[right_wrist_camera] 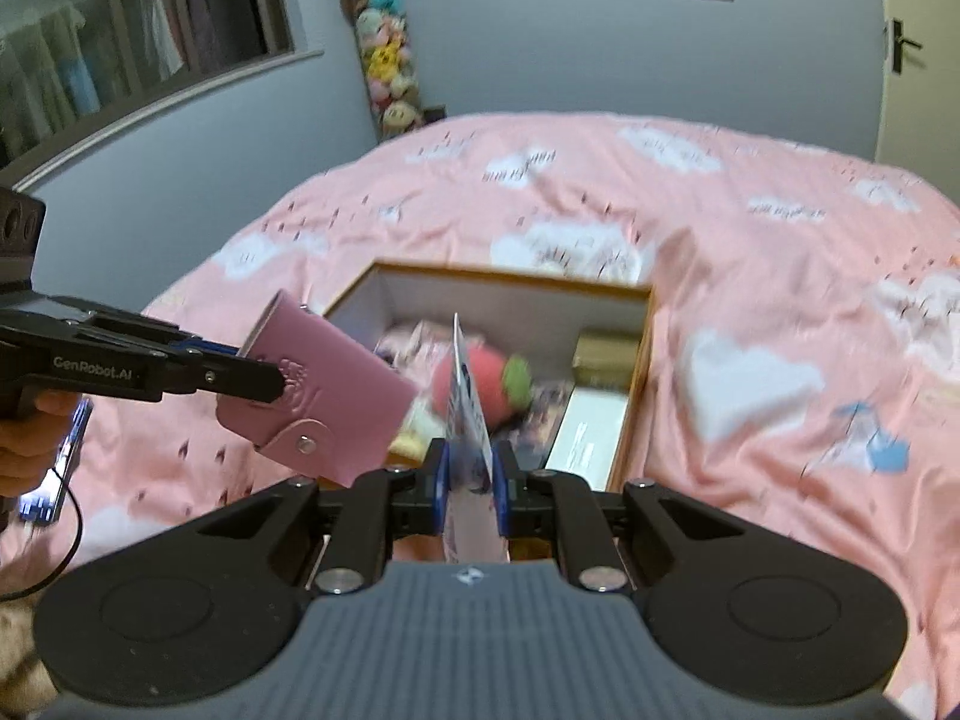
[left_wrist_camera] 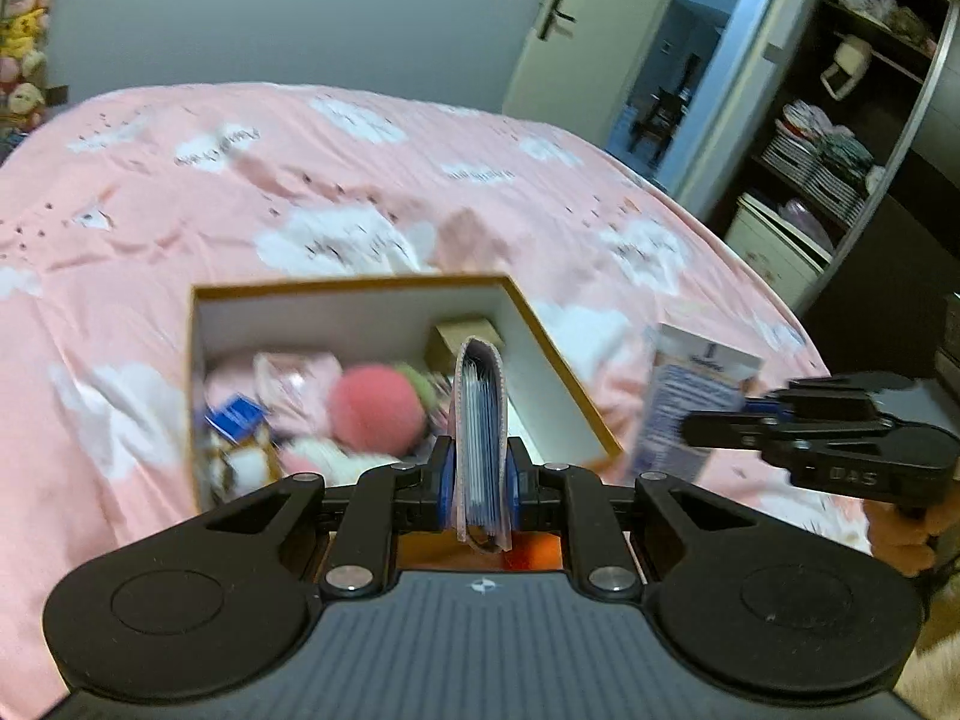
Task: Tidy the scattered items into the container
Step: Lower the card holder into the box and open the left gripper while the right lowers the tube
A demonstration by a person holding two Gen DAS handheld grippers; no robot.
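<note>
An open cardboard box [left_wrist_camera: 558, 354] [right_wrist_camera: 642, 348] with white inner walls sits on the pink bed. It holds a red plush strawberry [left_wrist_camera: 375, 408] [right_wrist_camera: 480, 384], pink cloth and small packets. My left gripper [left_wrist_camera: 478, 474] is shut on a pink card wallet [left_wrist_camera: 480, 432], held upright over the box's near edge; the wallet also shows in the right wrist view [right_wrist_camera: 318, 396]. My right gripper [right_wrist_camera: 470, 474] is shut on a thin blue-and-white printed packet [right_wrist_camera: 468, 414], held edge-on just before the box; it shows right of the box in the left wrist view [left_wrist_camera: 690, 402].
The pink cloud-print bedspread [left_wrist_camera: 360, 180] [right_wrist_camera: 750, 240] surrounds the box. An open door [left_wrist_camera: 576, 30] and wardrobe shelves [left_wrist_camera: 840, 150] lie to the right. A column of plush toys [right_wrist_camera: 384, 60] hangs on the far wall. A window [right_wrist_camera: 138, 30] is at the left.
</note>
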